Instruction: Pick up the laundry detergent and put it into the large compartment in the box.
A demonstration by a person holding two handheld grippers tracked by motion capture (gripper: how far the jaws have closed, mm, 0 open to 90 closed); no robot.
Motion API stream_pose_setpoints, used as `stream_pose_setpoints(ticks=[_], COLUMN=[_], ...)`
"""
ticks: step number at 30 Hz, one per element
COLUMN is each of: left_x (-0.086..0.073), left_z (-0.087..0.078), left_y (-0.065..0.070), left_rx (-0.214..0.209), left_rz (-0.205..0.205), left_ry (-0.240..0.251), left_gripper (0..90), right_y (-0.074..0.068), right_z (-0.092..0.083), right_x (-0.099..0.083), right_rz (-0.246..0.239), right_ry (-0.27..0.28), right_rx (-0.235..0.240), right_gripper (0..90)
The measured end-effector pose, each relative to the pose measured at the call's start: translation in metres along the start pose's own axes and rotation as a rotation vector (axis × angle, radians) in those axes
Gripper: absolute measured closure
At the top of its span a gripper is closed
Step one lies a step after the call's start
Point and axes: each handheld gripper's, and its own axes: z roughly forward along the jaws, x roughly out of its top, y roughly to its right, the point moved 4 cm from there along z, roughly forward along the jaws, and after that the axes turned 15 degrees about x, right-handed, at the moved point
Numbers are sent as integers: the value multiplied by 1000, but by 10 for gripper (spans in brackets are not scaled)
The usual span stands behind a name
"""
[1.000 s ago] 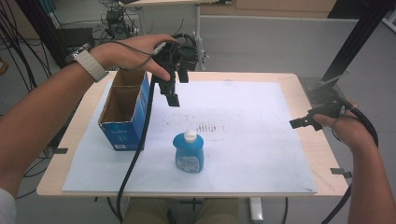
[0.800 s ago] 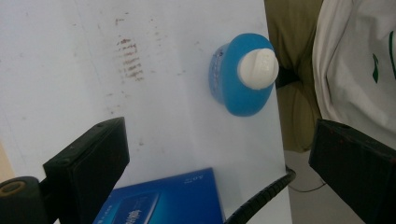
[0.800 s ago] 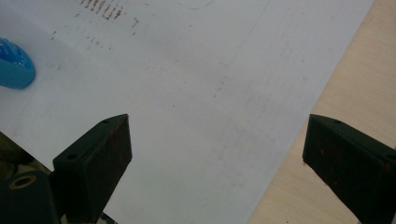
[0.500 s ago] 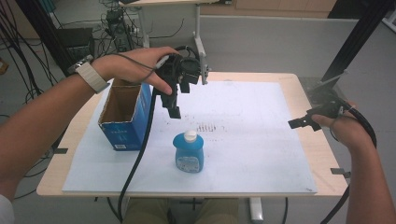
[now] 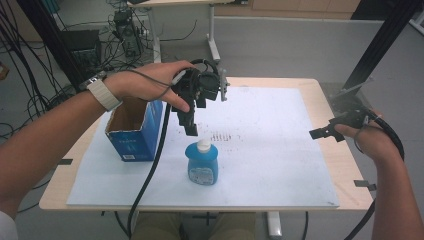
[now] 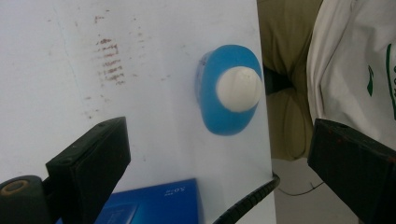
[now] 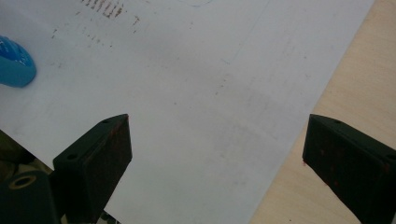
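A blue bottle (image 5: 202, 164) with a white cap stands upright on the white sheet (image 5: 265, 150) near the table's front. My left gripper (image 5: 190, 126) hangs in the air just above and behind the bottle, pointing down, jaws wide apart and empty. In the left gripper view the bottle (image 6: 231, 91) lies straight below, between the two jaws (image 6: 224, 177). My right gripper (image 5: 325, 133) hovers over the right edge of the sheet, open and empty; its own view shows the jaws (image 7: 219, 163) spread over bare sheet, with the bottle (image 7: 14, 63) at the far left.
An open blue cardboard box (image 5: 134, 127) stands on the left of the sheet; its corner (image 6: 154, 203) shows under the left gripper. The wooden table (image 5: 345, 165) shows bare wood at the right. A black cable (image 5: 150, 170) trails from the left gripper past the box.
My left gripper has moved from above the box rightward and forward, ending over the bottle. The right gripper has stayed where it was.
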Motion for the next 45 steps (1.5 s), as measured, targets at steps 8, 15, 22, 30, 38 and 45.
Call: stream_pose_setpoints(ticks=[8,15,22,30,38,45], left_x=[3,8,7,10,13,14], left_z=[9,17,25,36,47,53], left_y=[5,12,15,23,29,31], left_rx=[-22,-19,-29,-26,-18,-20], left_rz=[-2,2,6,30,31,36], left_ry=[-4,-11,-1,-4,-13,-18], left_gripper=[61,61,62,57,57,59], right_y=[0,0,-1,0,0,-1], right_z=[2,3,3,4,6,6], right_x=[0,2,0,-1,1,1], right_rz=[2,-2,-2,3,-2,-2], right_ry=[-3,-5,-3,-5,-7,-5], right_rx=[3,6,5,7,9,9], right_gripper=[80,80,80,80,83,83])
